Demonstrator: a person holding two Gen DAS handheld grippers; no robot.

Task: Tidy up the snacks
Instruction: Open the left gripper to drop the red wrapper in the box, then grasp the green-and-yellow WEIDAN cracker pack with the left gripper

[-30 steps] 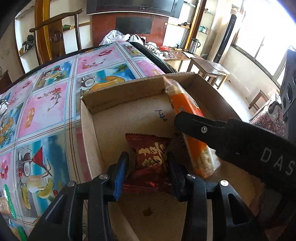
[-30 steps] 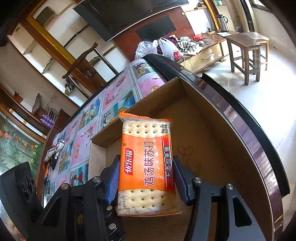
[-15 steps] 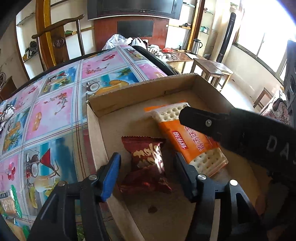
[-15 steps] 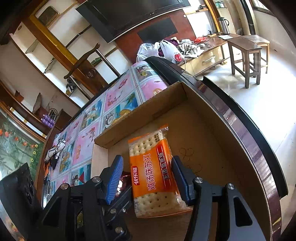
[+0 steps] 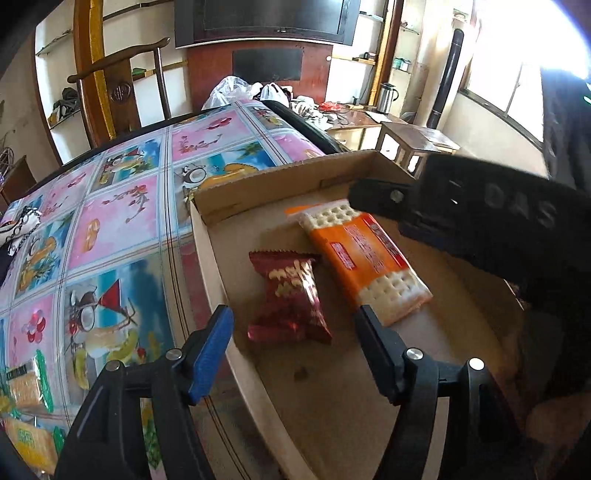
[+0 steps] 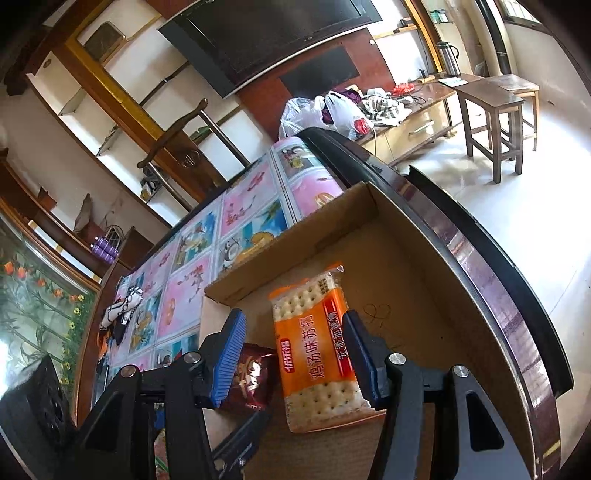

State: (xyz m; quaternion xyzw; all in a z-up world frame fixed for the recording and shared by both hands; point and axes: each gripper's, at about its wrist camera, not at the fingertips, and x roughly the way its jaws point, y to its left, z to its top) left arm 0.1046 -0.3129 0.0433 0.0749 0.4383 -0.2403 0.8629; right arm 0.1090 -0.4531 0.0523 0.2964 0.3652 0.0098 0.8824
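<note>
Two snacks lie inside the cardboard box: one red packet and one orange cracker pack beside it. The left hand-held gripper is opening, its pads clear of the red packet; the right hand-held gripper stands spread, pinching nothing.

A lived-in room in daylight. In the left wrist view, a dark flat television hangs at twelve o'clock on a reddish wood panel, with white wall shelves at ten o'clock. A wooden chair with a curved top rail stands at eleven o'clock behind a round table covered in a bright cartoon-print cloth. Bright windows fill two o'clock, washing the pale floor with light. A low wooden stool sits at one o'clock, near a cabinet holding a metal kettle. In the right wrist view, plastic bags lie at twelve o'clock and a tall stool stands at two o'clock.
</note>
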